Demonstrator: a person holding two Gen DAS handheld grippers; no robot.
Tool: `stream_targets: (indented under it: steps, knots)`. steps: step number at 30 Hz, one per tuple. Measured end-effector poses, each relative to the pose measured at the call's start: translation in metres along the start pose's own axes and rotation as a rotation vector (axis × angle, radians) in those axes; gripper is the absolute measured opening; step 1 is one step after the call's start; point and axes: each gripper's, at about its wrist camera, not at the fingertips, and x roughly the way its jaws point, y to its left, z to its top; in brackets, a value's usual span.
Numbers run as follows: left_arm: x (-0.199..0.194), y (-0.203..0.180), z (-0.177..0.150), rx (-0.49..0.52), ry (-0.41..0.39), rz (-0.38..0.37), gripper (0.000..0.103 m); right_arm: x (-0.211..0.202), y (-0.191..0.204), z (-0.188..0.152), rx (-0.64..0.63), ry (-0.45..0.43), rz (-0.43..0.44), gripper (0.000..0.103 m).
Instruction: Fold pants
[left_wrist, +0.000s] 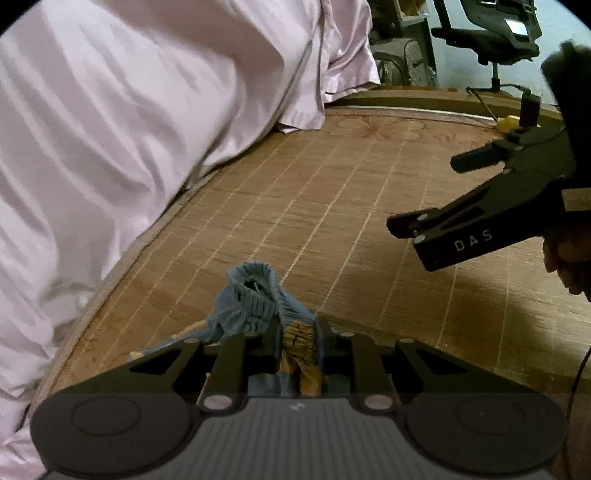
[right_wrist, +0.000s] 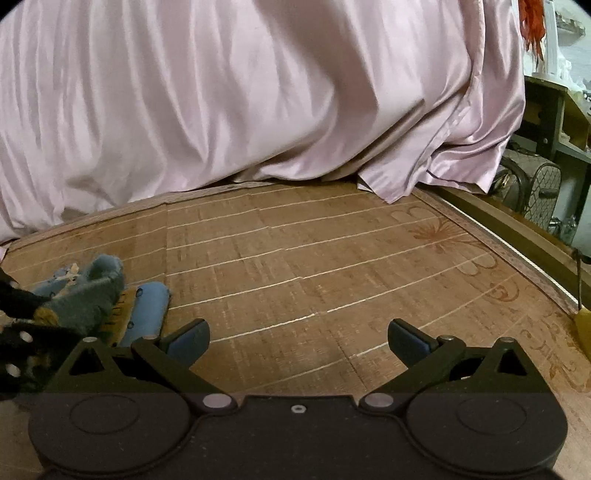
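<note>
Small blue pants with an elastic waistband and a yellow patterned part are bunched up between my left gripper's fingers. My left gripper is shut on the pants, just above a woven bamboo mat. In the right wrist view the same pants lie at the far left, with the left gripper's black fingers on them. My right gripper hovers over the mat, open and holding nothing. In the left wrist view the right gripper hangs at the right, held by a hand.
A large pink satin quilt is piled along the far side of the mat. The mat's wooden edge runs at the right. Beyond it stand an office chair, a cable and a yellow object.
</note>
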Motion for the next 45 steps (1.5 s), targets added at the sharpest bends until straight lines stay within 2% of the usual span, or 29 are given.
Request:
stream_targets:
  steps: [4, 5, 8, 11, 13, 15, 18, 23, 26, 29, 31, 35, 38, 41, 44, 45]
  knots:
    - [0.026, 0.003, -0.006, -0.035, 0.023, -0.039, 0.022, 0.008, -0.005, 0.002, 0.003, 0.013, -0.007, 0.102]
    - [0.031, 0.003, -0.009, -0.042, 0.03, -0.06, 0.029, 0.009, -0.005, 0.002, 0.002, 0.016, -0.008, 0.102]
    - [0.031, 0.005, -0.02, -0.073, 0.027, -0.134, 0.039, 0.011, -0.006, 0.001, -0.006, 0.022, -0.016, 0.102]
    - [0.013, 0.016, -0.03, -0.099, -0.026, -0.138, 0.063, 0.011, -0.005, 0.001, -0.006, 0.017, -0.019, 0.102]
    - [-0.001, 0.028, -0.038, -0.148, -0.056, -0.13, 0.067, 0.011, -0.005, 0.001, 0.005, 0.014, -0.015, 0.102]
    - [-0.014, 0.046, -0.05, -0.221, -0.071, -0.107, 0.07, 0.012, -0.002, 0.001, 0.024, 0.013, 0.007, 0.102]
    - [-0.021, 0.074, -0.069, -0.325, -0.058, -0.008, 0.071, 0.014, 0.01, 0.001, 0.063, 0.029, 0.103, 0.102]
    - [-0.012, 0.122, -0.102, -0.596, 0.008, 0.122, 0.08, 0.022, 0.051, -0.001, 0.069, 0.072, 0.236, 0.102]
    - [-0.005, 0.133, -0.119, -0.673, 0.068, 0.163, 0.08, 0.033, 0.078, -0.009, -0.001, 0.118, 0.231, 0.102]
    - [0.002, 0.13, -0.129, -0.641, 0.103, 0.175, 0.08, 0.038, 0.09, -0.02, -0.124, 0.168, 0.139, 0.102]
    - [0.002, 0.127, -0.134, -0.619, 0.104, 0.169, 0.082, 0.034, 0.088, -0.026, -0.171, 0.176, 0.114, 0.102]
    - [0.001, 0.118, -0.144, -0.581, 0.109, 0.155, 0.089, 0.032, 0.083, -0.03, -0.186, 0.216, 0.116, 0.102]
    - [-0.003, 0.116, -0.147, -0.567, 0.106, 0.138, 0.09, 0.03, 0.074, -0.03, -0.176, 0.232, 0.153, 0.102]
    - [-0.015, 0.117, -0.141, -0.532, 0.071, 0.131, 0.09, 0.017, 0.07, -0.023, -0.185, 0.163, 0.159, 0.102]
    - [-0.022, 0.122, -0.132, -0.484, 0.0, 0.165, 0.094, 0.006, 0.068, -0.019, -0.192, 0.023, 0.08, 0.102]
    - [-0.02, 0.126, -0.128, -0.484, -0.022, 0.171, 0.095, 0.008, 0.067, -0.018, -0.198, 0.004, 0.079, 0.102]
